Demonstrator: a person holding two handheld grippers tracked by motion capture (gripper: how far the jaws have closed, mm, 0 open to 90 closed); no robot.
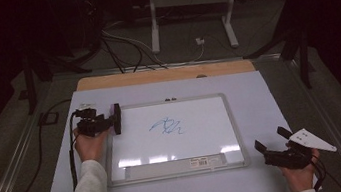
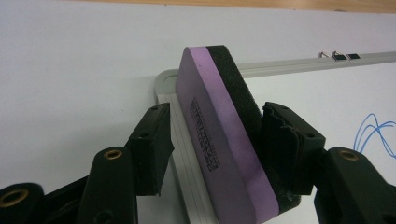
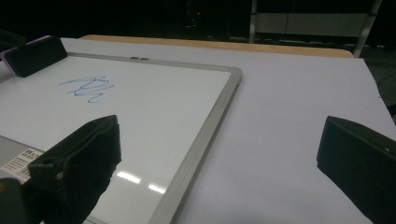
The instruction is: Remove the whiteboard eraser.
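Observation:
A purple foam eraser [image 2: 219, 140] with a black felt face stands on edge between the jaws of my left gripper [image 2: 217, 109]. Its felt side lies against the right-hand jaw, and a narrow gap shows between its purple side and the other jaw. In the high view the eraser [image 1: 117, 118] is over the left frame of the whiteboard [image 1: 115, 149], at the tip of the left gripper [image 1: 111, 120]. A blue scribble [image 1: 166, 126] marks the board's middle. My right gripper [image 1: 272, 141] is open and holds nothing, over the table to the right of the board's near corner.
The board lies on a white table sheet [image 1: 254, 94] with a wooden strip [image 1: 165, 74] along the far edge. A grey tray with a label [image 1: 176, 166] runs along the board's near side. Cables and a stand's legs [image 1: 189, 27] lie on the floor beyond.

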